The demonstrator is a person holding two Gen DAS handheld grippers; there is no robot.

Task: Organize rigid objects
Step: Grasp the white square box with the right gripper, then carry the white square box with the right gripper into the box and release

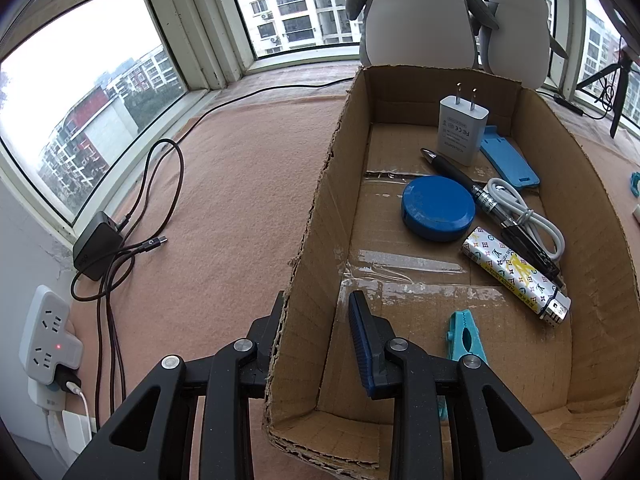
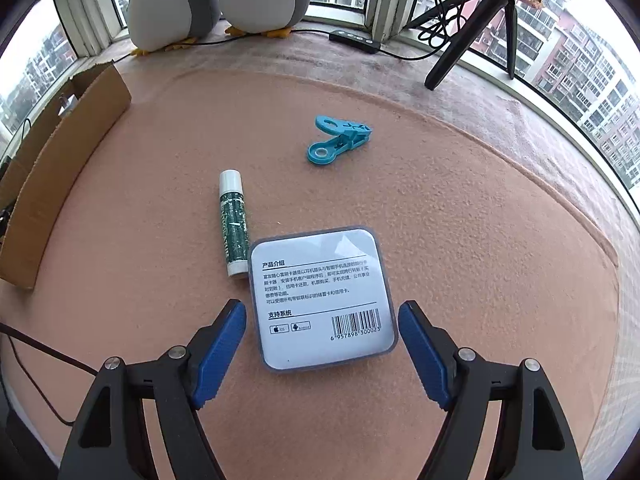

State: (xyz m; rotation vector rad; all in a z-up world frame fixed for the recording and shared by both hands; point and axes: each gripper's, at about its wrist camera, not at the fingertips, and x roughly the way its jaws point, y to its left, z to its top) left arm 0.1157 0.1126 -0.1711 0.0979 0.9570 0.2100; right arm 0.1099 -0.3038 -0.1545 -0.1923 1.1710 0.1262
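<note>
A bay window [image 1: 88, 92] with pale frames wraps from nine to three o'clock, grey daylight and apartment blocks [image 1: 296, 4] beyond. Pinkish felt [image 2: 460, 240] covers the sill platform. At eight o'clock, a white wall [image 1: 24, 240].

Two plush penguins [image 1: 512, 28], two teal clips [image 2: 340, 140] — one cardboard box [image 1: 320, 208].
</note>
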